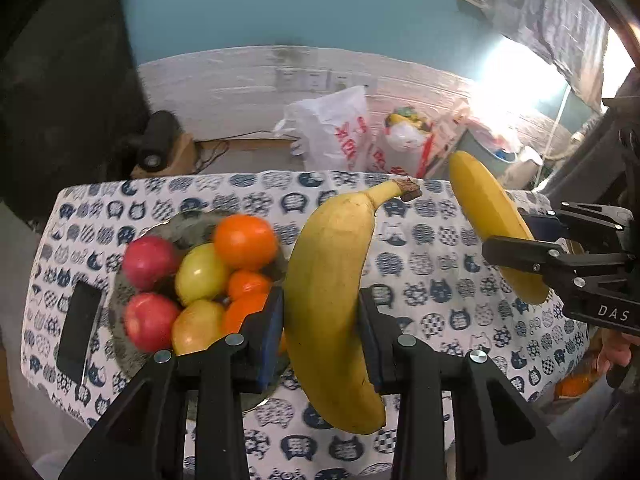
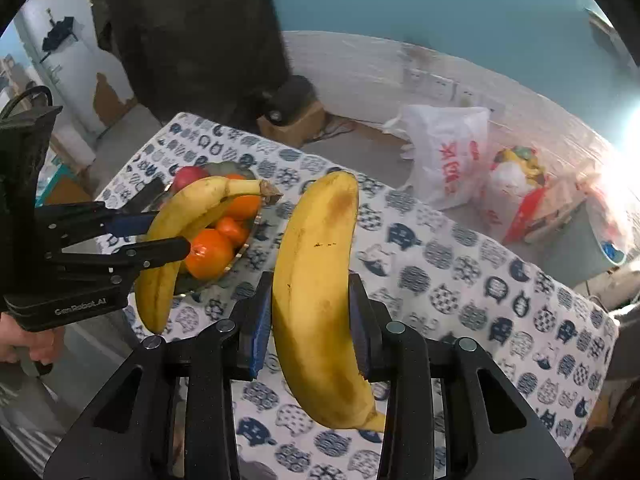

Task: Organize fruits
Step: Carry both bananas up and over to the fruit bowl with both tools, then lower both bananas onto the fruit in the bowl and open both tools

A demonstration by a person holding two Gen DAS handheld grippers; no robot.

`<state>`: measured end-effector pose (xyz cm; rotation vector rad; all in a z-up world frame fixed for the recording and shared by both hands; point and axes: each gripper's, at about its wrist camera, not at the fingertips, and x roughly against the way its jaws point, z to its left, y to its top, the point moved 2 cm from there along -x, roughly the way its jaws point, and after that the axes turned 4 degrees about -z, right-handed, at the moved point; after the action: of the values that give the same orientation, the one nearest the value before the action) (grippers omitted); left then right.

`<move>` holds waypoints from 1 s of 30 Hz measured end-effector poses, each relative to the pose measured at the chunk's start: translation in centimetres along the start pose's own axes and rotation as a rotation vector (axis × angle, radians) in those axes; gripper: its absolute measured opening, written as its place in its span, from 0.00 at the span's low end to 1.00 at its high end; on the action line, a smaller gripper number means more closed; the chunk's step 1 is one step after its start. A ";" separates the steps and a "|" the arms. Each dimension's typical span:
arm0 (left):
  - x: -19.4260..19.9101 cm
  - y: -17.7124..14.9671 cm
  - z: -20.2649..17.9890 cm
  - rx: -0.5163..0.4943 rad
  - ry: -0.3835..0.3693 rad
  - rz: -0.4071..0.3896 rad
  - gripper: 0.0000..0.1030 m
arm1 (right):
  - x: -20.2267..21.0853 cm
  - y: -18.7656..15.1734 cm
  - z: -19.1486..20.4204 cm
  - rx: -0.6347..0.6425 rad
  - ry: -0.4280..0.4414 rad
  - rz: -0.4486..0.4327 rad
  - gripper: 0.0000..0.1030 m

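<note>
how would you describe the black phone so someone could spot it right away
Find the table under the cat-print cloth, then the grey bowl piled with red, yellow and orange fruit. The phone lies flat on the cloth just beyond the bowl's left rim in the left wrist view. It is the only dark, flat rectangle there; everything near it is round and bright.

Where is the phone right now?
In the left wrist view the dark phone lies flat on the cat-print tablecloth, at the table's left side, just left of the fruit bowl holding apples and oranges.
</note>
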<state>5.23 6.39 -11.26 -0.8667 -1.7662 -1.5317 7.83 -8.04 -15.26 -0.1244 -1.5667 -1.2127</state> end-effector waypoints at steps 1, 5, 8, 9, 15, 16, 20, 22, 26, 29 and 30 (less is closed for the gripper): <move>0.1 -0.1 0.7 0.011 0.007 -0.002 0.35 | -0.3 0.2 0.5 0.004 0.006 0.003 0.33; 0.4 -0.6 3.2 0.053 0.030 -0.004 0.35 | -1.6 1.2 2.1 0.019 0.031 0.015 0.33; 0.4 -1.0 5.3 0.088 0.045 -0.005 0.35 | -2.6 2.0 3.5 0.032 0.049 0.025 0.33; 0.4 -1.2 5.9 0.098 0.052 -0.004 0.35 | -3.0 2.2 3.9 0.036 0.054 0.027 0.33; -0.4 -2.4 9.3 0.154 0.084 0.012 0.35 | -5.2 3.3 6.5 0.060 0.087 0.052 0.33; -0.5 -2.6 9.9 0.165 0.089 0.015 0.35 | -5.6 3.4 6.9 0.063 0.092 0.056 0.33; -1.0 -3.2 11.7 0.190 0.105 0.025 0.35 | -7.1 4.1 8.3 0.071 0.115 0.072 0.33; -1.2 -3.6 12.7 0.210 0.110 0.031 0.35 | -7.8 4.5 9.2 0.078 0.123 0.079 0.33; -1.9 -4.0 14.3 0.246 0.110 0.043 0.35 | -9.0 5.0 10.7 0.085 0.144 0.093 0.33; -2.8 -4.4 15.3 0.275 0.099 0.061 0.35 | -10.0 5.2 11.7 0.089 0.155 0.105 0.33; -3.2 -4.6 15.7 0.285 0.101 0.070 0.35 | -10.3 5.3 11.9 0.087 0.161 0.108 0.33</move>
<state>2.64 21.29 -18.37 -0.6897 -1.8050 -1.2191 7.31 8.29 -18.54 -0.0531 -1.4510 -1.0425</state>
